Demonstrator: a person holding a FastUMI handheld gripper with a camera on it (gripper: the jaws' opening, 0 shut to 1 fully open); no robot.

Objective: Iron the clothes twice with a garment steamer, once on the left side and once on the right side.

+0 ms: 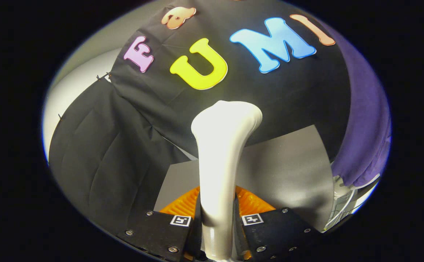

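From the gripper view, the gripper [217, 222] is clamped on the white garment steamer [221, 153], both fingers pressing its slim handle from either side; the steamer rises straight ahead from between the fingers and flares into a broad head at the top; behind the steamer hangs the booth's black cloth wall [153, 105], creased and pinned in folds to the steamer's left; below the steamer's head, on both sides of its handle, lies a flat grey surface [288, 171], possibly a desk, though I cannot tell; well to the steamer's right hangs a purple garment [365, 138], apart from the steamer's head; a pale wall [77, 83] shows beyond the cloth's left edge.
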